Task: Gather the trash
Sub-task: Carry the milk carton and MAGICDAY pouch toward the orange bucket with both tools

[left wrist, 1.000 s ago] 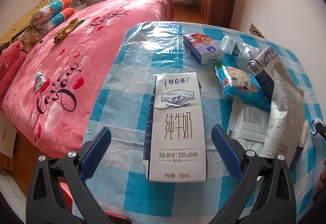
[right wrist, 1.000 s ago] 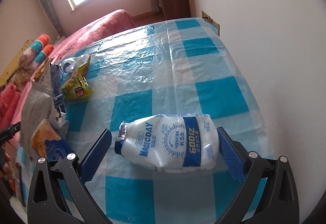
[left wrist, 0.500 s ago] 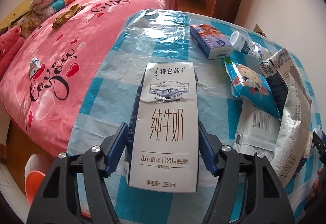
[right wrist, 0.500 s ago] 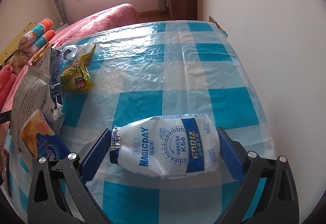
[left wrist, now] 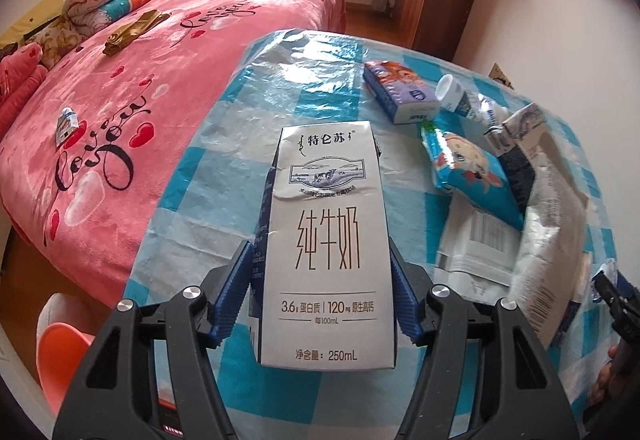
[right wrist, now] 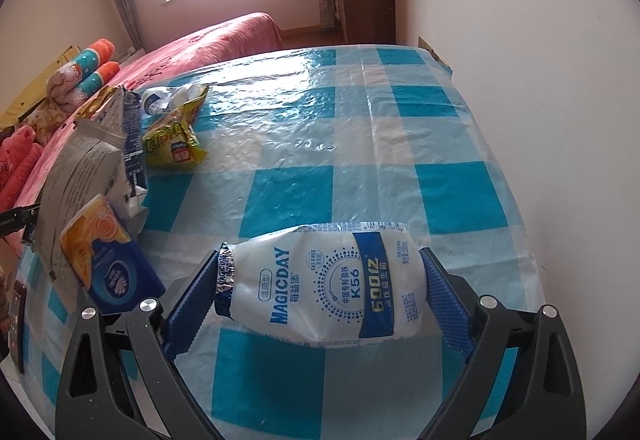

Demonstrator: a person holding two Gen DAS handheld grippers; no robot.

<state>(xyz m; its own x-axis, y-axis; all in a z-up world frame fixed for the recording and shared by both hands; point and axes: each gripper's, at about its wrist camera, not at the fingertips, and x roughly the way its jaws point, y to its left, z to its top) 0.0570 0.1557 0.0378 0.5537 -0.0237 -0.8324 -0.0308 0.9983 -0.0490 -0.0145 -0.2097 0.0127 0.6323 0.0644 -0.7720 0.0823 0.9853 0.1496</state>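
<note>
Left fingers just closed on 250mL milk carton | right fingers closing, touching MAGICDAY K56 pouch

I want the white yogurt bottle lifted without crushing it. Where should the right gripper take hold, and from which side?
The MAGICDAY bottle lies on its side across the right gripper, foil neck at one pad, base at the other. Its jaws have been closing end to end. Gripping across the label belly from above, after turning the wrist, would probably hold better; the belly looks soft.

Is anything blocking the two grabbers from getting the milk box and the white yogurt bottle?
Nothing visible. The left gripper pads already press the milk carton. The right gripper has the yogurt bottle between its closing pads, touching both ends.
</note>
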